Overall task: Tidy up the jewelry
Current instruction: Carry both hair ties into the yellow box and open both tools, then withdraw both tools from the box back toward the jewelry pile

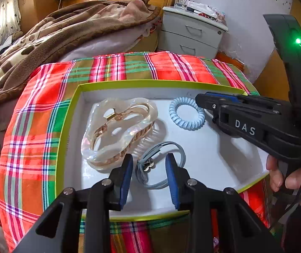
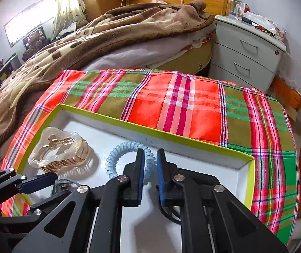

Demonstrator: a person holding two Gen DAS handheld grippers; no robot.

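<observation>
A shallow white tray (image 1: 213,168) with a lime-green rim sits on a bright plaid cloth (image 1: 34,126) spread over the foot of the bed, and three pieces lie inside it. The big pearly hair claw (image 1: 116,130) with its gold spring rests toward the tray's left side; just beside it, nearer the person, lies a grey cord hair tie (image 1: 161,164) with small metal beads, and farther right is the pale blue spiral hair tie (image 1: 187,113). The left gripper (image 1: 149,177) hangs low over the grey cord, its blue-padded jaws standing apart with the cord between and below them, not pinched. The right gripper (image 2: 150,177) reaches in from the right (a hand (image 1: 291,177) is wrapped round its handle), its jaws narrowly parted with the near edge of the spiral tie by the left pad; whether it touches I cannot tell. Behind the cloth a brown blanket (image 2: 76,42) is heaped on the bed, and a grey nightstand (image 2: 249,50) stands by the wall.
</observation>
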